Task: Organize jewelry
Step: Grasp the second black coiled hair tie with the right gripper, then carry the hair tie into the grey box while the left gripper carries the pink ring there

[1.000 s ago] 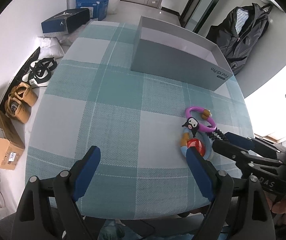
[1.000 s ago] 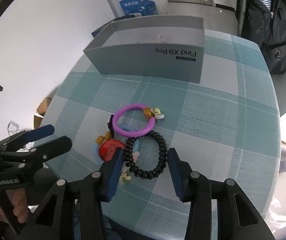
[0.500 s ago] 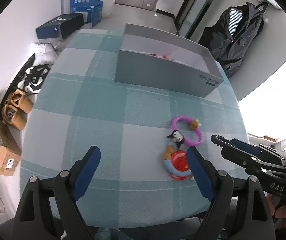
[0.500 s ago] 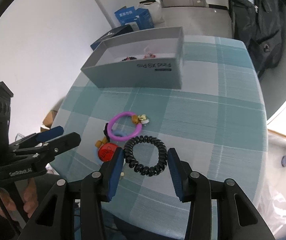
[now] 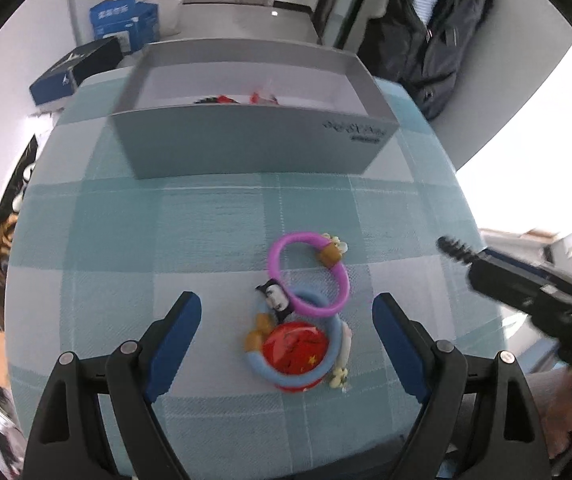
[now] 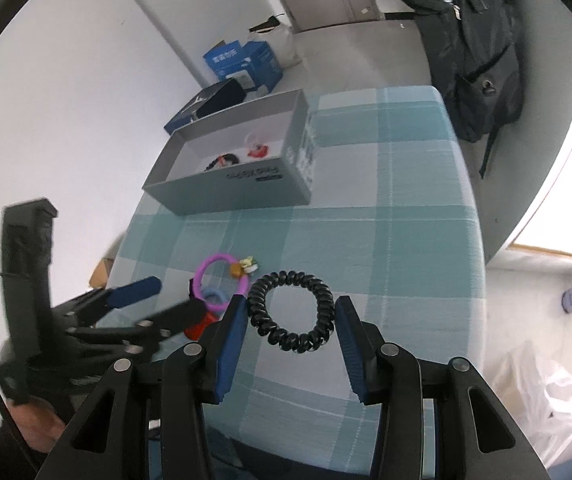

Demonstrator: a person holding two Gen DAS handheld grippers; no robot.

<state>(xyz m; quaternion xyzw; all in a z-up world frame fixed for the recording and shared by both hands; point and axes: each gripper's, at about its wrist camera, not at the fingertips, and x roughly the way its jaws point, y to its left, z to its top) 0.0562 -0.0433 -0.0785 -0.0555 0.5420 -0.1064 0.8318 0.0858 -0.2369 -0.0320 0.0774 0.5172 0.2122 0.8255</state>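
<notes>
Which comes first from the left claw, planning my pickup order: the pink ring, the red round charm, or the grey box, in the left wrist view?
1. Red round charm: between the left claw fingers.
2. Pink ring: just beyond, slightly right.
3. Grey box: far end of the table.

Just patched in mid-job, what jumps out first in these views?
The black spiral coil hair tie held between the right gripper fingers, above the teal checked tablecloth. Left of it, a purple plastic ring overlaps a blue ring with a red disc. Behind stands the open grey cardboard box.
</notes>
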